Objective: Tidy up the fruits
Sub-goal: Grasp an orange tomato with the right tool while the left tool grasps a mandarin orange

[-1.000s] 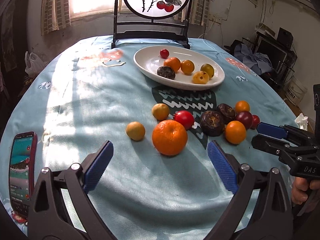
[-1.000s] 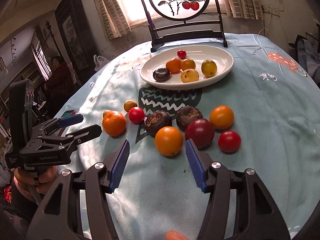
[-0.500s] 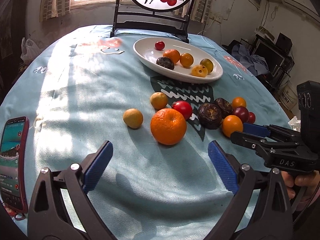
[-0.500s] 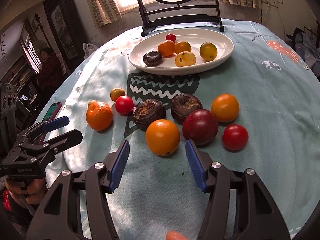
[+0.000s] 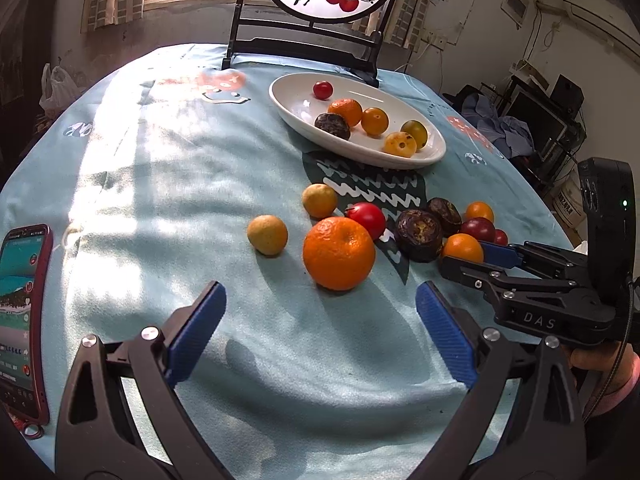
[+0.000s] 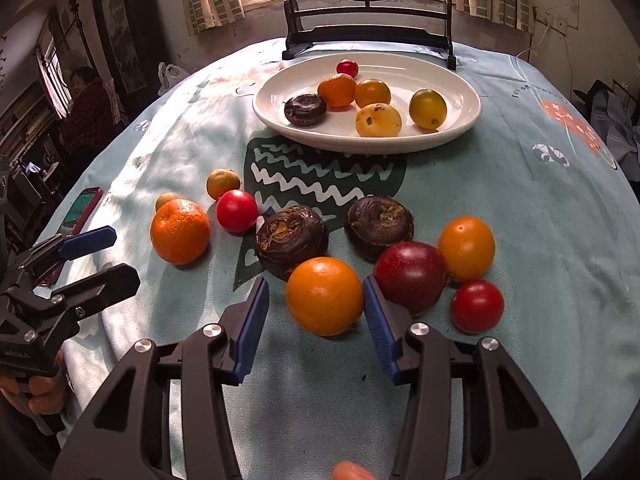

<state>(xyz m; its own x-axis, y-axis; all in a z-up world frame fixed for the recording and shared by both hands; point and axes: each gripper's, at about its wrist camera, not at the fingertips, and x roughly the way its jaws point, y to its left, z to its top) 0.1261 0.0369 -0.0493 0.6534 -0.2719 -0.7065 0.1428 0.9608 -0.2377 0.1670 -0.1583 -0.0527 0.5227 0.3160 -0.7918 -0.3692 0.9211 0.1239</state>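
A white oval plate point(image 6: 464, 120) point(image 5: 288, 108) at the back holds several small fruits. Loose fruits lie on the blue cloth in front of it. My right gripper point(image 6: 316, 300) is open, its jaws on either side of a smooth orange fruit point(image 6: 325, 295), with a small gap on each side. A dark red plum point(image 6: 410, 276) touches the right finger. My left gripper point(image 5: 320, 312) is open and empty, just short of a big mandarin point(image 5: 339, 253). In the left wrist view the right gripper point(image 5: 472, 258) reaches in beside the orange fruit point(image 5: 462, 247).
Two dark brown fruits point(image 6: 291, 238) point(image 6: 379, 220), red tomatoes point(image 6: 237, 211) point(image 6: 477, 306), another orange fruit point(image 6: 466, 248) and yellow fruits point(image 5: 267, 235) point(image 5: 319, 200) lie around. A phone point(image 5: 20, 304) lies at the left table edge. A framed round screen point(image 6: 368, 8) stands behind the plate.
My right gripper has moved forward, so its jaws now flank the smooth orange fruit. My left gripper has crept a little closer to the big mandarin. No fruit has moved.
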